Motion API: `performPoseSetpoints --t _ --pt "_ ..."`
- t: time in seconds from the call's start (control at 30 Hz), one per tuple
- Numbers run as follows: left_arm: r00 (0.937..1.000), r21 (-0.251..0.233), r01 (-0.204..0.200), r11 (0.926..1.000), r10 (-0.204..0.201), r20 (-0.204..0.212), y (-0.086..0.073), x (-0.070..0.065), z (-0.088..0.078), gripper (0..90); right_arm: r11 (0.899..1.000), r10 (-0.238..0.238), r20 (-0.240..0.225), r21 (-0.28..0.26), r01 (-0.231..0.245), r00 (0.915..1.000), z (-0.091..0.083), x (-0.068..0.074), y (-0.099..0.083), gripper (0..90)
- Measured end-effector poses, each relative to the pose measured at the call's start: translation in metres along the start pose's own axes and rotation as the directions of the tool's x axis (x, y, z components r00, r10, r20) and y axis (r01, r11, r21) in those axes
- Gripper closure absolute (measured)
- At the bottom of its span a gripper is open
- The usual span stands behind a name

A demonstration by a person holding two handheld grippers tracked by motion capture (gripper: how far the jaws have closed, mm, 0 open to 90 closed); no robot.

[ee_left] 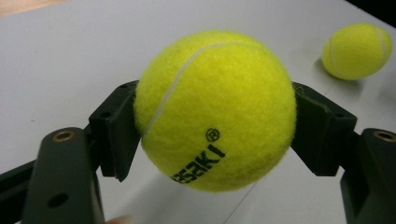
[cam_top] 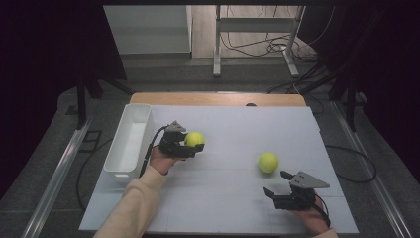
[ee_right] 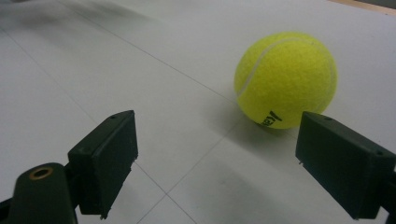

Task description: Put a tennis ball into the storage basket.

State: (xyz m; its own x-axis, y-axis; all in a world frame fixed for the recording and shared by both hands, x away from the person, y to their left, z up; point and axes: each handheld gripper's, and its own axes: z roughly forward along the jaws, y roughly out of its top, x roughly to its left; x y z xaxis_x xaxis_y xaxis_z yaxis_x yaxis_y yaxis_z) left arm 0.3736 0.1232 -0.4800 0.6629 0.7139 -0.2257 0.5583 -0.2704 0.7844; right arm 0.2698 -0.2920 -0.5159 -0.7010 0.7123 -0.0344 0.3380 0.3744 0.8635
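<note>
Surface: white table top (cam_top: pixel 233 203) marked with thin grid lines, on a wooden table whose bare edge (cam_top: pixel 218 98) runs along the far side; dark floor and cables lie beyond.

Left gripper (cam_top: pixel 194 144): you hold it near the middle of the sheet, left of centre, with its jaws closed on a yellow tennis ball (cam_top: pixel 194 139).

Held ball, left gripper view: the tennis ball (ee_left: pixel 215 109) sits squarely between the two black pads, one pressed to each flank; its white seam curves across the upper left and black lettering shows on its lower face. Its underside appears clear of the sheet.

Right gripper (cam_top: pixel 278 183): your right hand rests it near the front right of the sheet, jaws spread wide with nothing between them.

Second tennis ball (cam_top: pixel 268 162): it rests on the sheet just beyond and slightly left of your right gripper's tips, apart from them.

Second ball, right gripper view: this ball (ee_right: pixel 285 79) lies ahead of the jaws, nearer the right-hand pad, untouched.

White bin (cam_top: pixel 130 140): a long rectangular tub along the sheet's left edge, beside your left hand.
</note>
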Motion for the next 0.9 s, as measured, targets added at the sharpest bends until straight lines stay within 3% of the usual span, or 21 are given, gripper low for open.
performPoseSetpoints --t 0.5,0.9 --pt "0.9997 -0.058 -0.021 0.9981 0.02 -0.015 0.008 -0.003 -0.024 26.0 1.0 -0.003 0.0 0.0 0.003 1.0 0.0 0.0 0.0 13.4" --pt "0.9998 -0.084 -0.019 0.9963 0.019 -0.001 0.012 -0.002 -0.037 26.0 1.0 -0.007 -0.001 0.001 0.007 1.0 0.0 0.0 0.0 13.4"
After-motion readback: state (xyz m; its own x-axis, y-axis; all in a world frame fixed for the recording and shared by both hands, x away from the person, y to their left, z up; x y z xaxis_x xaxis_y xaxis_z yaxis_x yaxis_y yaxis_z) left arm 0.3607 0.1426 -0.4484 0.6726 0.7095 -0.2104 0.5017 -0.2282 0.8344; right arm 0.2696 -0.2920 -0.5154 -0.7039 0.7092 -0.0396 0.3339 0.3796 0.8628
